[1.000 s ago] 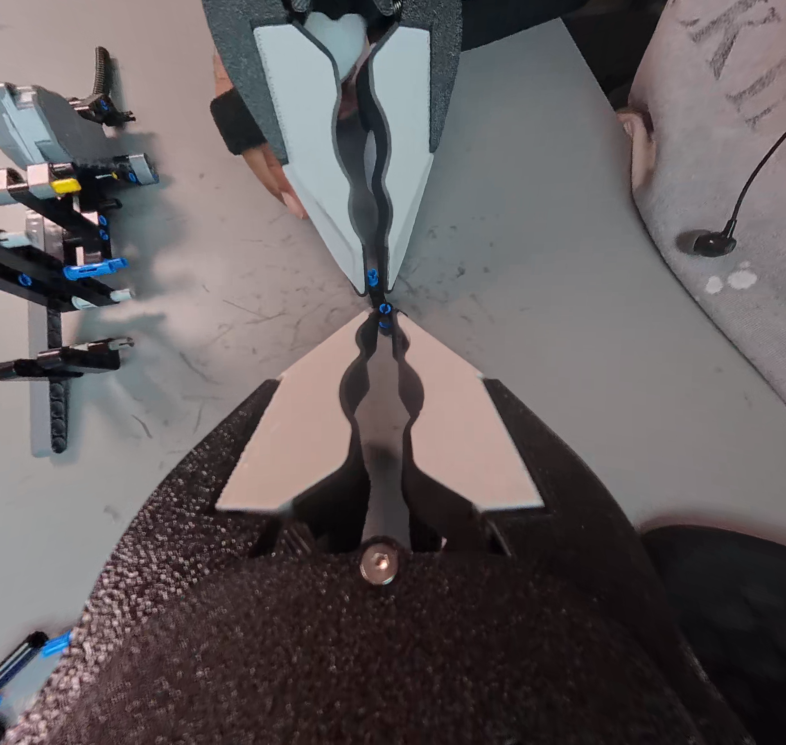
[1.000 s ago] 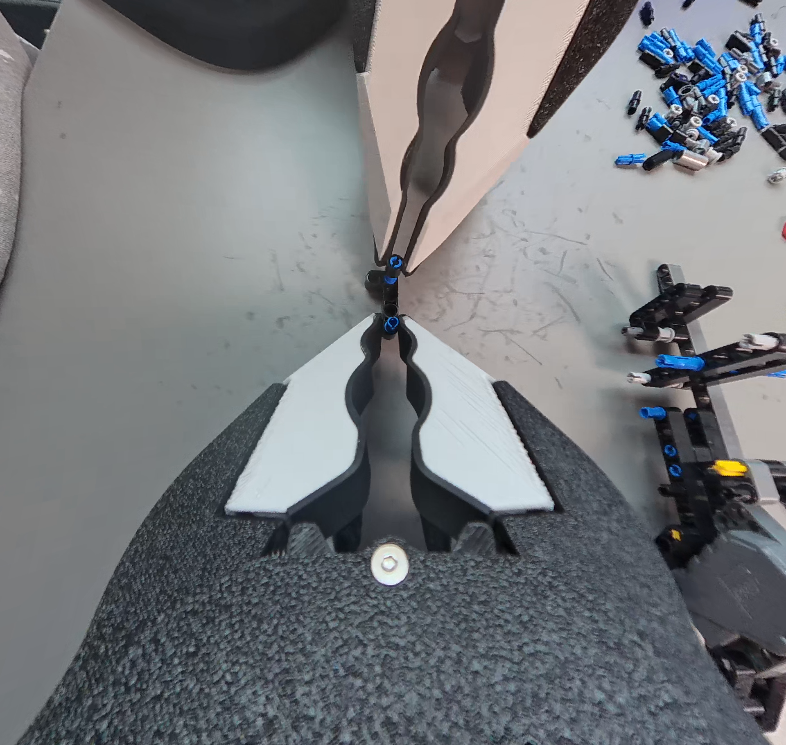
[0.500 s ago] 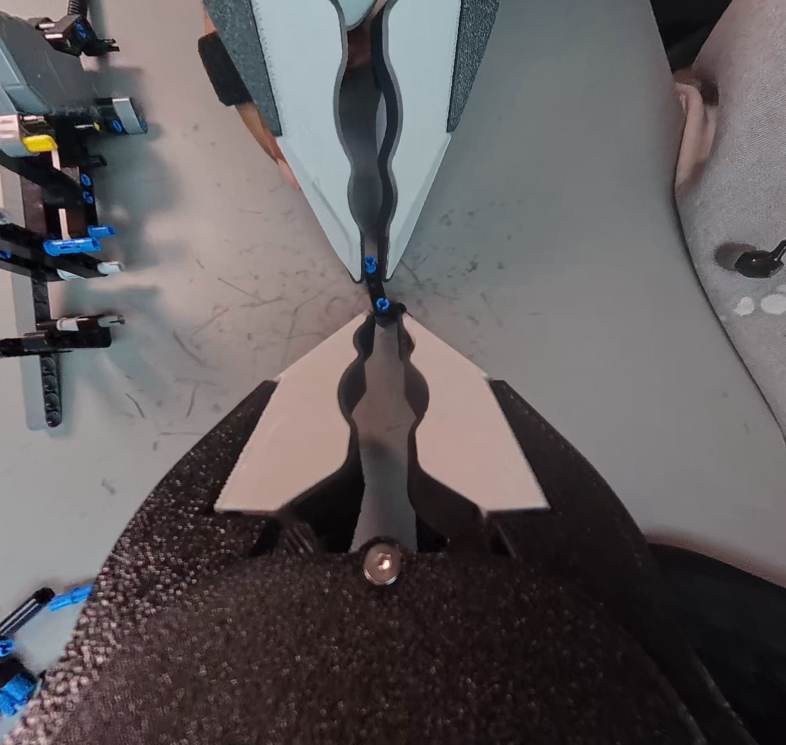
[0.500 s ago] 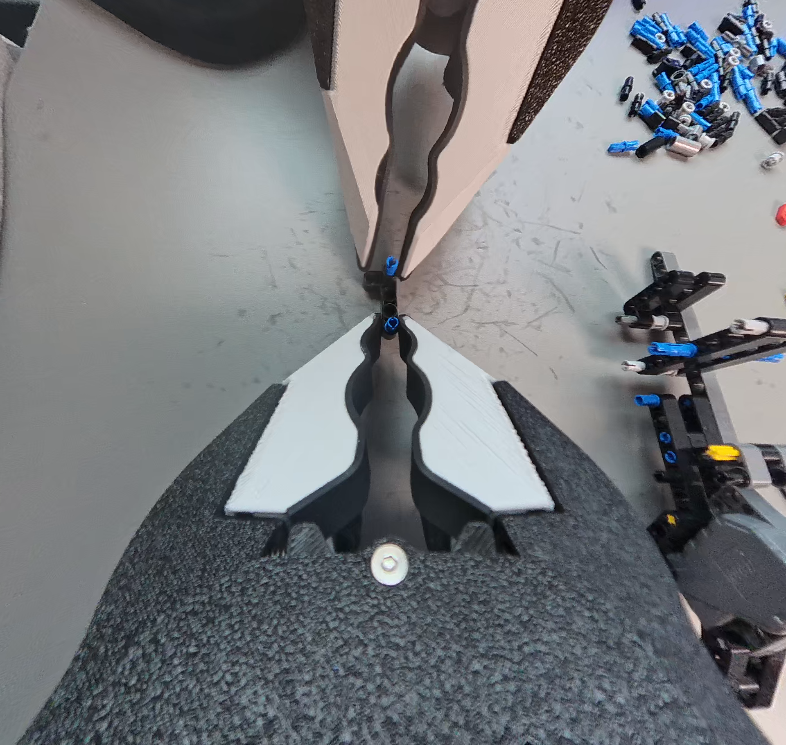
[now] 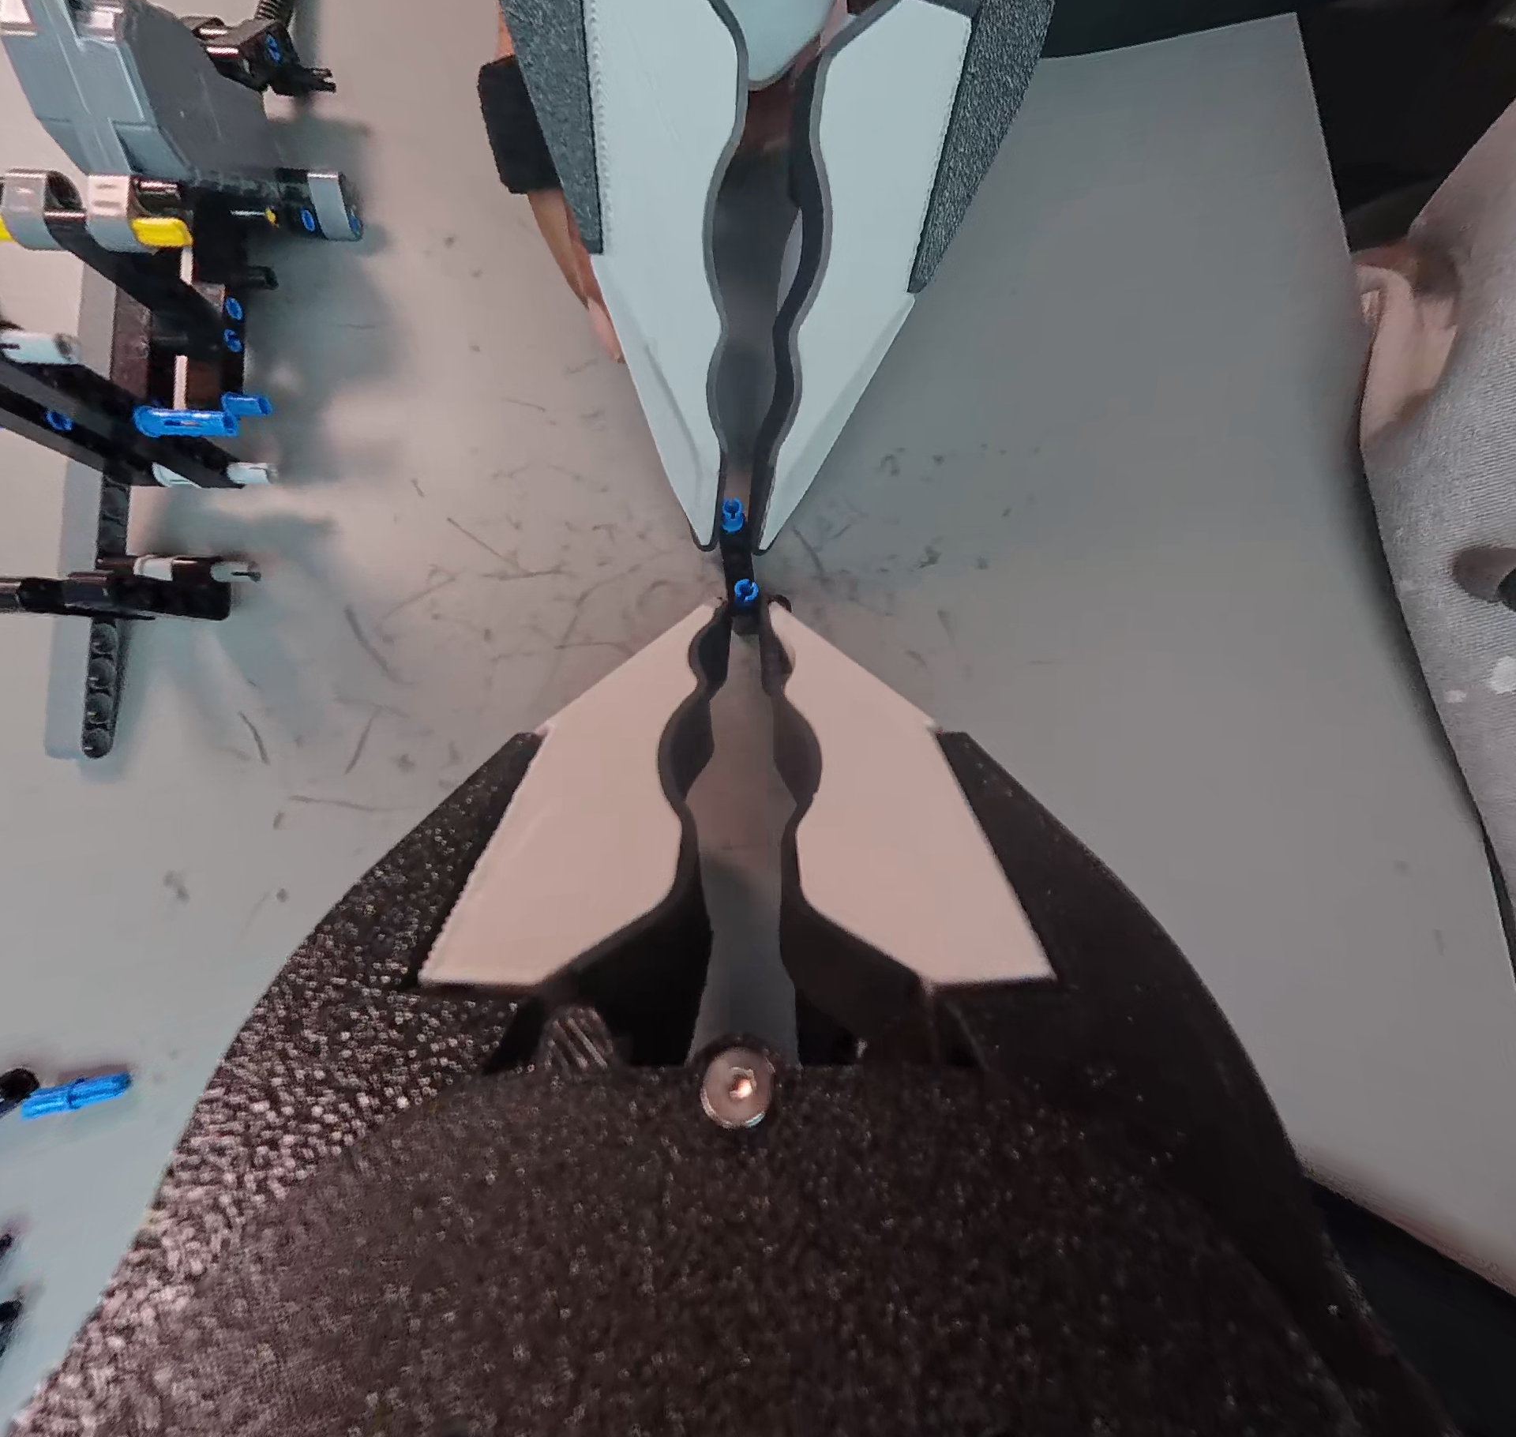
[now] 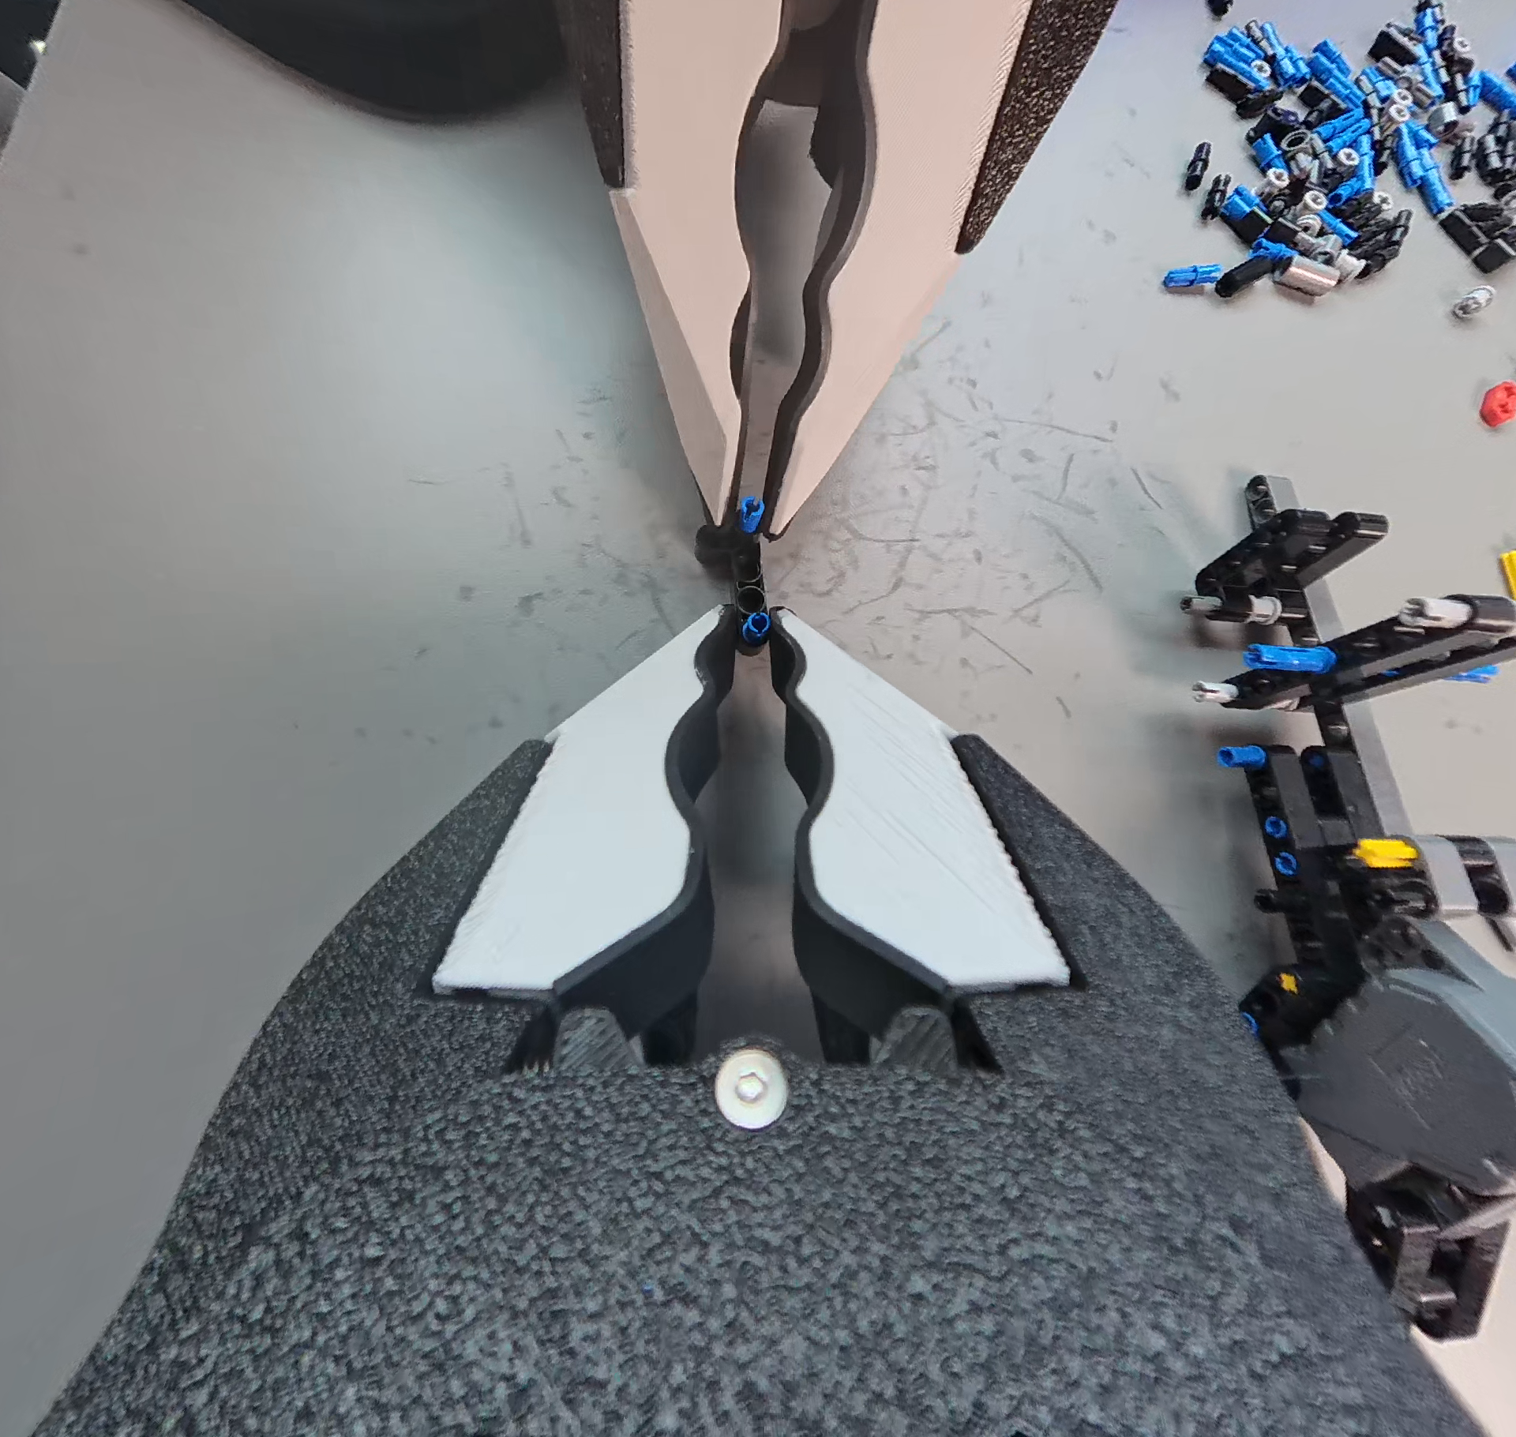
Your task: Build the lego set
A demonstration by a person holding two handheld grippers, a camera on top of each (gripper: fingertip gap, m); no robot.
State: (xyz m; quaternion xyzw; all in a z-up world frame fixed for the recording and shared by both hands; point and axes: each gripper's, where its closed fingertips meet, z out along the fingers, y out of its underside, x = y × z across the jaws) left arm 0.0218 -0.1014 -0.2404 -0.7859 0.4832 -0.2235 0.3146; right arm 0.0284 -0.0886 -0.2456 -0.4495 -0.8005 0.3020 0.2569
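A short black lego beam (image 5: 736, 562) with a blue pin at each end hangs above the grey table, held at both ends. My left gripper (image 5: 742, 618), with tan pads, is shut on its near end. My right gripper (image 5: 732, 532), with light grey pads, comes in from the top and is shut on the far end. In the right wrist view the same beam (image 6: 748, 577) spans between my right gripper (image 6: 753, 631) below and my left gripper (image 6: 748, 524) above. The two grippers point tip to tip.
The partly built black and grey model (image 5: 164, 348) lies on the table at the left; it also shows in the right wrist view (image 6: 1329, 741). A pile of blue, black and grey pins (image 6: 1353, 126) and a red piece (image 6: 1500, 401) lie far right. A person's grey clothing (image 5: 1444, 495) borders the table. Both grippers' tips are close together, under 4 cm apart.
Both grippers keep their hold on the beam. The joined pair has shifted slightly over the table, and the beam has tilted a little between the tips.
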